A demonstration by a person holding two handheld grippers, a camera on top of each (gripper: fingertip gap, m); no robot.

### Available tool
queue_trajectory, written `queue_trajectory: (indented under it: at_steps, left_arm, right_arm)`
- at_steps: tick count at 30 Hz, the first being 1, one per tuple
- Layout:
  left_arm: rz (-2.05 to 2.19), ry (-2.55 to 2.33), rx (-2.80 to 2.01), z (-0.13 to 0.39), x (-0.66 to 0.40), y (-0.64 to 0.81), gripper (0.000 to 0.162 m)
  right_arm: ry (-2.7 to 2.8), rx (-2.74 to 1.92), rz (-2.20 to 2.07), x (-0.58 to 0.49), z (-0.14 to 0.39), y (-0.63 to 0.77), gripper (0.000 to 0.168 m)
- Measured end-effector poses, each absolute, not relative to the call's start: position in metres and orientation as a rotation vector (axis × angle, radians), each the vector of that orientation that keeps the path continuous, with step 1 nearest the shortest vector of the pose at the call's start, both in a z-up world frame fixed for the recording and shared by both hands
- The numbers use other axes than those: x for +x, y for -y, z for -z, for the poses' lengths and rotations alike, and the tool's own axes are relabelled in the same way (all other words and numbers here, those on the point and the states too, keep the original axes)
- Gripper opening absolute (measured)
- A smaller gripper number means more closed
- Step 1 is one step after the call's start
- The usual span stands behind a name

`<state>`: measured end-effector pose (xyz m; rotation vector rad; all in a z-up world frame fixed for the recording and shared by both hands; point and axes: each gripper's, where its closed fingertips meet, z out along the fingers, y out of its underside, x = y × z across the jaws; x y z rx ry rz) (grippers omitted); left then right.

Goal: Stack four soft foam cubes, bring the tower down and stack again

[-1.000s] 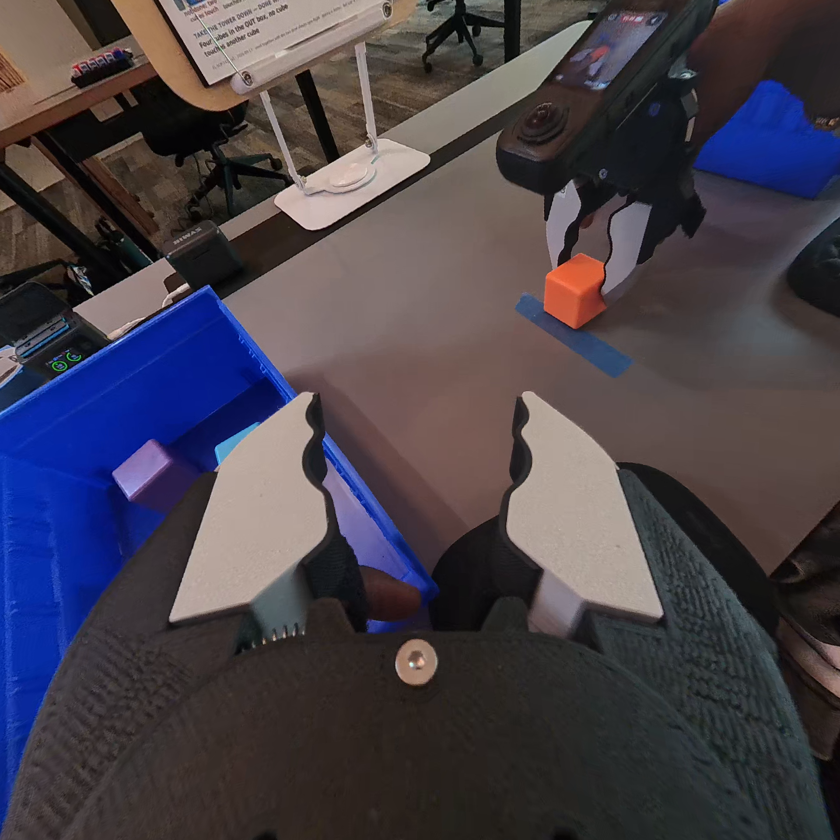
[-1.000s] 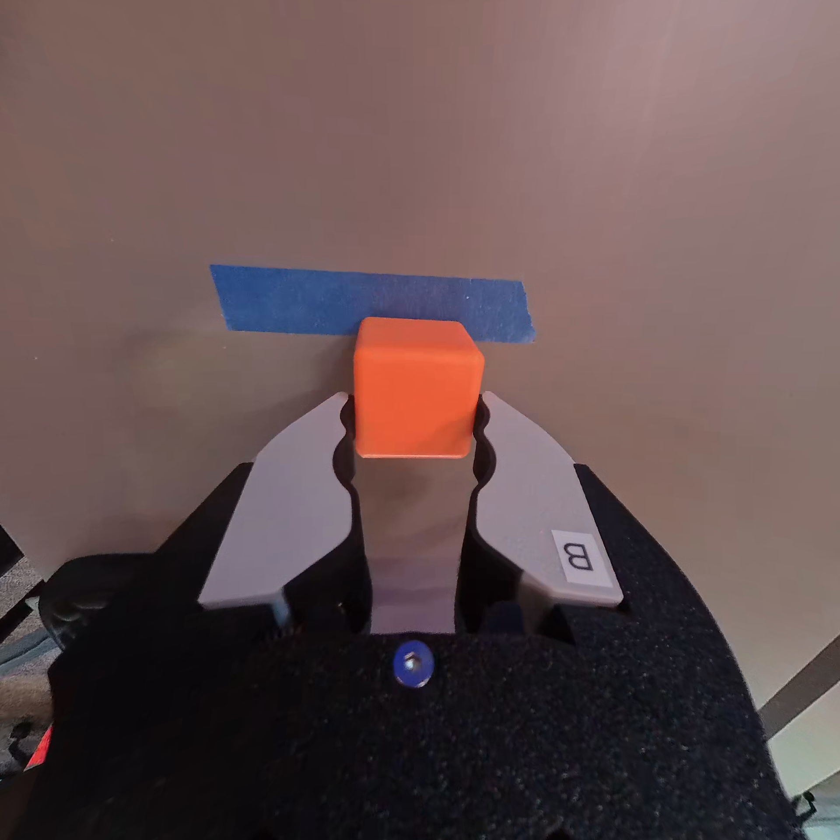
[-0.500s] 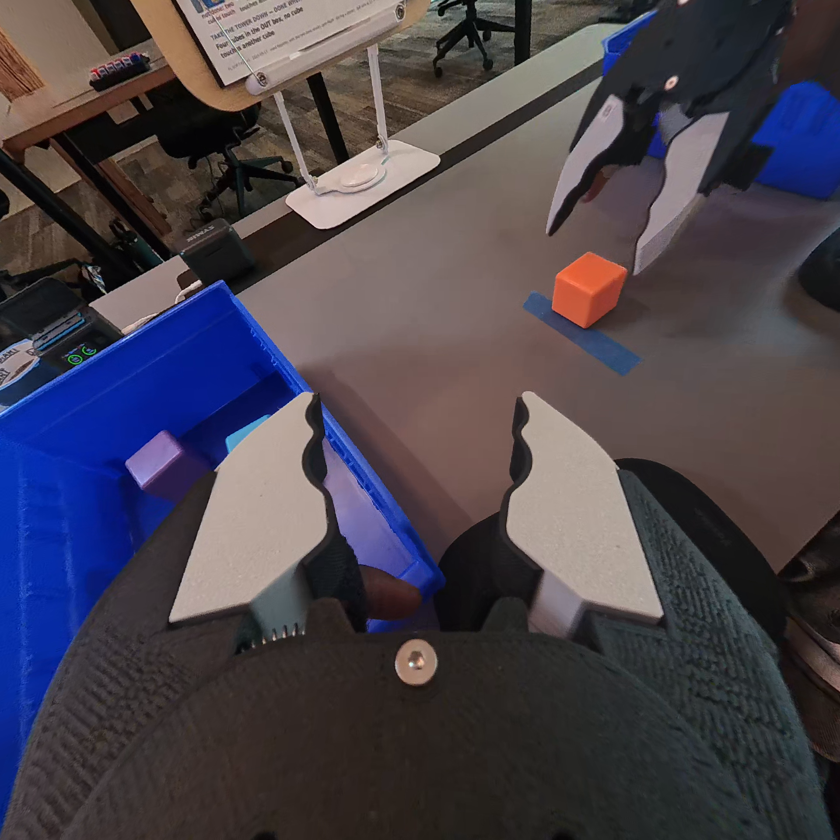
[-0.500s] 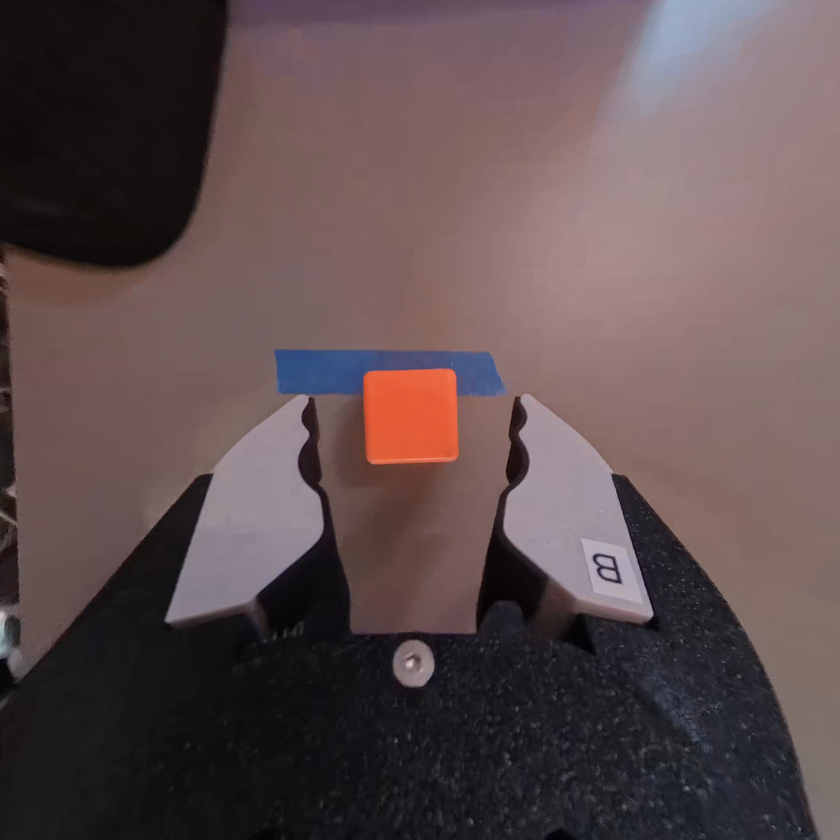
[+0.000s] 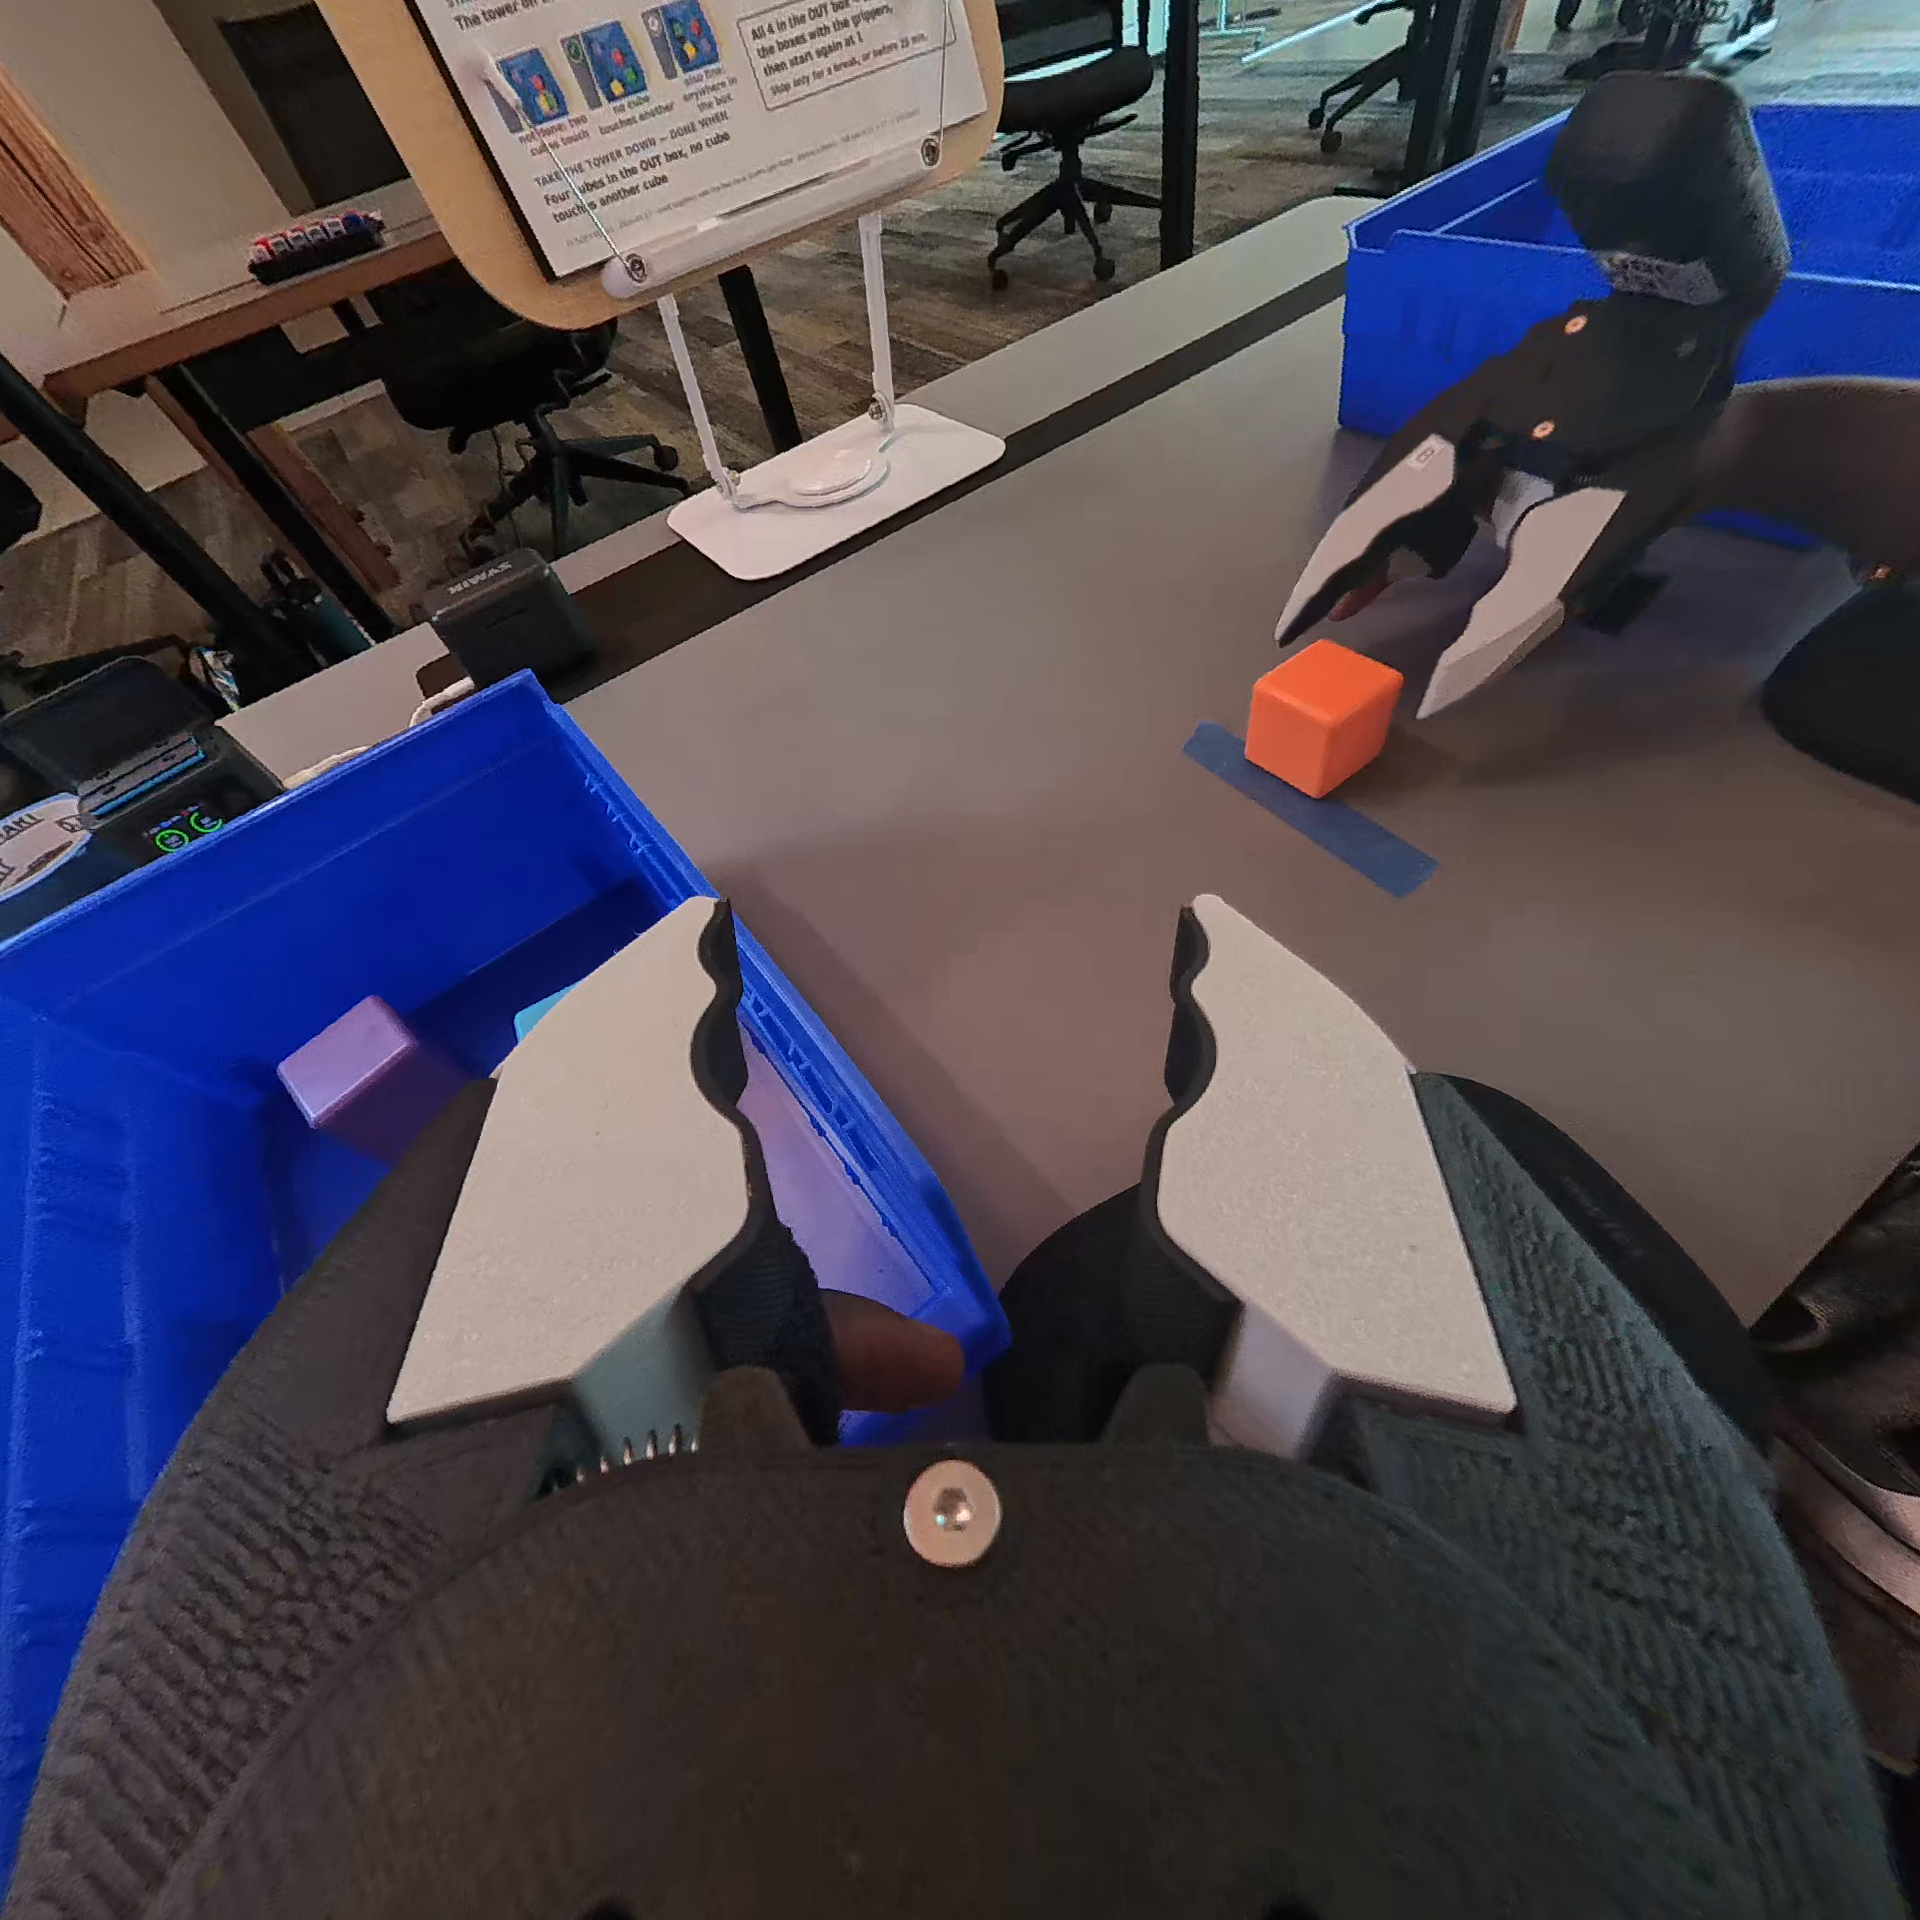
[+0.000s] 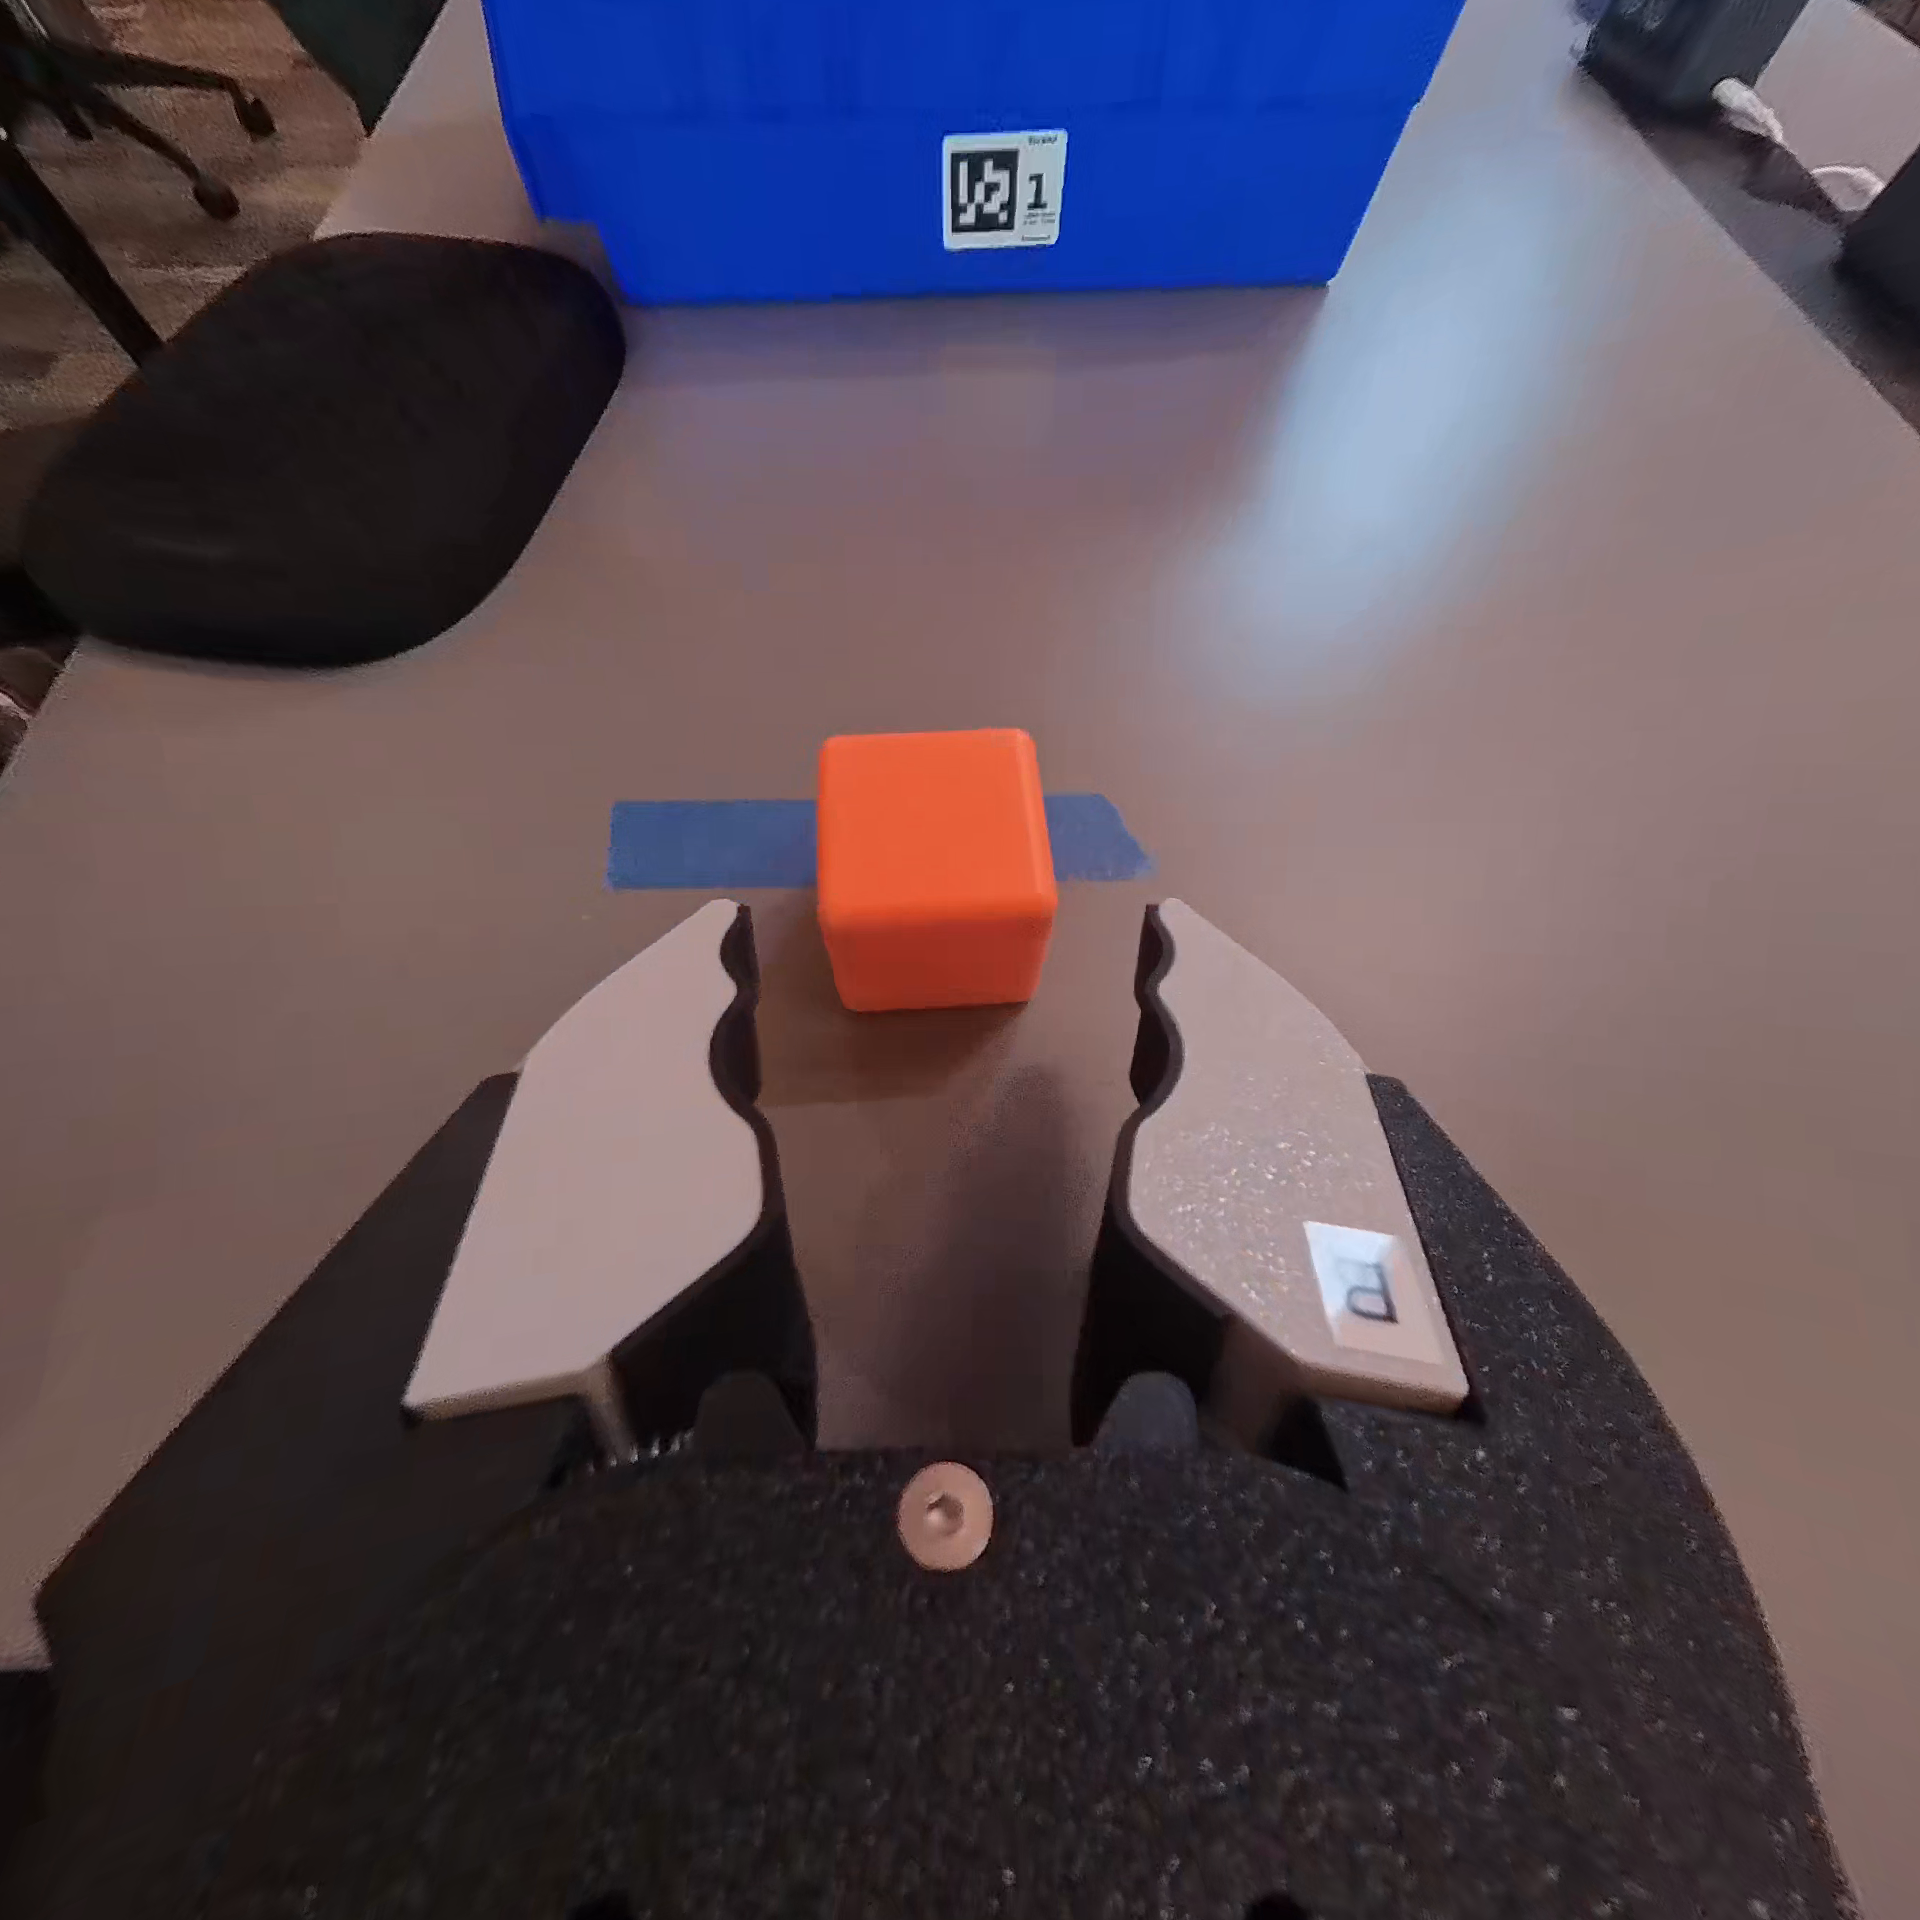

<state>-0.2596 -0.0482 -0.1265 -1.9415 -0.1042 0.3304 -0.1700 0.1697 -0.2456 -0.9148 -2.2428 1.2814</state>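
Observation:
An orange foam cube point(image 6: 930, 862) stands on the grey table at a strip of blue tape point(image 6: 712, 844); it also shows in the left wrist view point(image 5: 1322, 715). My right gripper point(image 6: 943, 914) is open and empty, drawn back just short of the cube, with a gap on both sides. It shows in the left wrist view point(image 5: 1361, 665) behind the cube. My left gripper point(image 5: 951, 920) is open and empty, over the edge of a blue bin point(image 5: 343, 862). A purple cube point(image 5: 358, 1058) and a light blue cube point(image 5: 540, 1013) lie in that bin.
A second blue bin point(image 5: 1455, 281) stands at the far right of the table. The blue bin with a tag shows in the right wrist view point(image 6: 790, 156) beyond the cube. An instruction board on a white stand point(image 5: 831, 499) sits at the table's far edge. A black pad point(image 6: 312, 436) lies left. The left gripper's tips are roughly 30 cm from the right gripper's. To the purple cube point(image 5: 358, 1058): left tips about 25 cm, right tips about 40 cm.
My right gripper let go of the orange cube, opened, lifted and drew back. The cube stays on the tape. My left gripper has stayed open by the bin.

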Motion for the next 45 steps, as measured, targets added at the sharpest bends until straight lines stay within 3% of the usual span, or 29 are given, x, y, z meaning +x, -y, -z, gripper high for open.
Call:
queue_trajectory:
  at_steps: [4,6,10,13,21,28,36,45]
  left_arm:
    - [-0.317,0.104,-1.943,0.127,-0.263,0.052,0.080]
    - [-0.318,0.114,-1.939,0.125,-0.273,0.058,0.080]
    - [-0.310,0.208,-2.029,0.129,-0.318,0.082,0.075]
    - [-0.473,0.341,-2.349,0.165,-0.375,0.118,0.073]
    - [-0.362,0.057,-2.807,0.230,-0.418,0.129,0.071]
    - [-0.379,0.011,-2.944,0.256,-0.430,0.128,0.052]
    - [-0.407,0.018,-2.683,0.192,-0.418,0.095,0.050]
    - [-0.324,-0.464,-2.458,0.102,-0.317,-0.011,0.049]
  right_arm:
    - [2.271,-0.875,-1.251,-0.175,0.253,-0.164,0.061]
    - [2.293,-0.860,-1.235,-0.175,0.256,-0.162,0.048]
    - [2.298,-0.855,-1.237,-0.176,0.256,-0.161,0.047]
    - [2.297,-0.852,-1.234,-0.176,0.256,-0.161,0.047]
    - [2.299,-0.854,-1.237,-0.175,0.257,-0.160,0.047]
    - [2.300,-0.853,-1.238,-0.175,0.257,-0.160,0.047]
    - [2.300,-0.853,-1.237,-0.176,0.257,-0.160,0.048]
    - [2.300,-0.853,-1.237,-0.176,0.257,-0.160,0.048]
